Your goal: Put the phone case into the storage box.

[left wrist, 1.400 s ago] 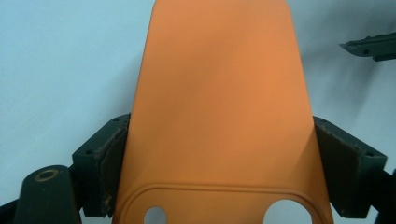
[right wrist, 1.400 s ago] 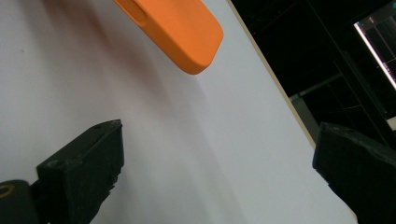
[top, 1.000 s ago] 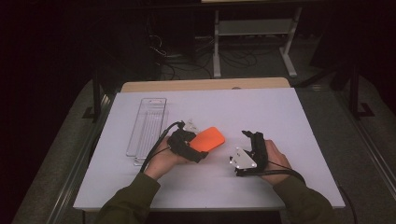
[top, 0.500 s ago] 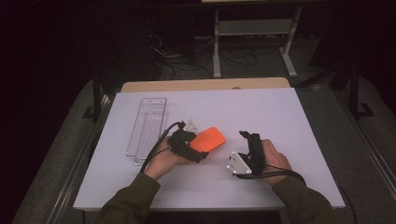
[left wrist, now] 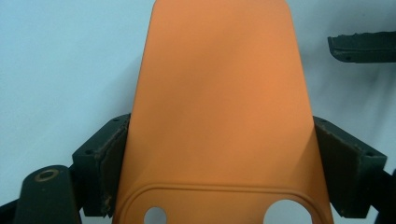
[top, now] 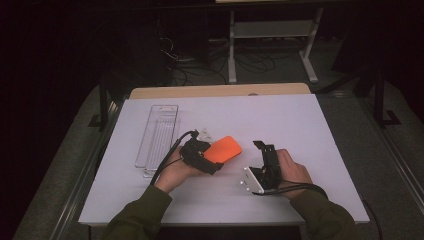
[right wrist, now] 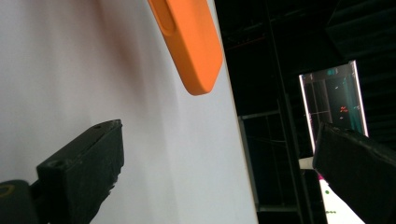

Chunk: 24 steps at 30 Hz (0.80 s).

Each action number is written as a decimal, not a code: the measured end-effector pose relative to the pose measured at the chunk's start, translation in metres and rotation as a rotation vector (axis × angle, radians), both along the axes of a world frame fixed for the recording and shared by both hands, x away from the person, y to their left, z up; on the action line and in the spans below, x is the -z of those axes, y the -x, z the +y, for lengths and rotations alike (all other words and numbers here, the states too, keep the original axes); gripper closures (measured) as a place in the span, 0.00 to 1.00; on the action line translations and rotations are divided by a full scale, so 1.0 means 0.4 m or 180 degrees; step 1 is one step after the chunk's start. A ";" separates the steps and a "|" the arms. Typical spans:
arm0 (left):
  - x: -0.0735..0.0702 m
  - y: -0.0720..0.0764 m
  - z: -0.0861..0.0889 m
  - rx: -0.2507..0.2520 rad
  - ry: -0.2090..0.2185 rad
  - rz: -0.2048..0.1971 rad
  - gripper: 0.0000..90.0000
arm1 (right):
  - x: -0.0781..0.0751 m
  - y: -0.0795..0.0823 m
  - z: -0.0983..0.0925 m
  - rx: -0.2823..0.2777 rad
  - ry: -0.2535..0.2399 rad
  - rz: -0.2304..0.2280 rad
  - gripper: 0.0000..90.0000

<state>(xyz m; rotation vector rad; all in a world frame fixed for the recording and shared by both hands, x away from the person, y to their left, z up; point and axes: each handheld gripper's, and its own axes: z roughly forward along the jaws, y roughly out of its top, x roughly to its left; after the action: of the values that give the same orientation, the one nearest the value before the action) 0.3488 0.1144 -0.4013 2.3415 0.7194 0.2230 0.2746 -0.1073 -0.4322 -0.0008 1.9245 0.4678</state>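
Observation:
An orange phone case [top: 224, 149] lies just above the white table top [top: 300, 125], with my left gripper [top: 212, 157] shut on its near end. In the left gripper view the case [left wrist: 219, 93] runs up between both pads [left wrist: 109, 158], which press its two long edges, and its camera cut-outs show at the bottom. My right gripper [top: 264, 147] stands to the right of the case, apart from it, jaws open and nothing between them. In the right gripper view the case's far end [right wrist: 191, 42] hangs beyond the open right gripper [right wrist: 219, 163].
A clear plastic tray [top: 157, 135] lies at the left of the table. A small white piece [top: 204, 134] sits just behind the left gripper. A wooden edge [top: 215, 91] borders the far side. Dark floor, cables and a metal stand lie beyond.
The right gripper has shifted very slightly on the spot. The left gripper and the orange case have stayed where they were.

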 end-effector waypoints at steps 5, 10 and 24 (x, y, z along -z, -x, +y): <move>-0.008 -0.003 0.005 0.0078 -0.0086 -0.0024 0.17 | 0.004 0.006 0.008 -0.0034 0.0115 -0.0103 0.01; -0.009 0.002 0.000 0.0066 -0.0018 -0.0021 0.17 | 0.008 0.013 0.016 0.0004 0.0085 -0.0118 0.01; -0.015 0.015 -0.019 0.0189 -0.0036 -0.0022 0.17 | 0.014 0.021 0.038 -0.0160 0.0228 -0.0403 0.01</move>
<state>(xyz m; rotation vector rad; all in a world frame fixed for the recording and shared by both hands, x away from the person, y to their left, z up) 0.3429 0.1069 -0.3951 2.3679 0.6458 0.2092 0.2663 -0.0923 -0.4379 -0.1230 1.8189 0.4221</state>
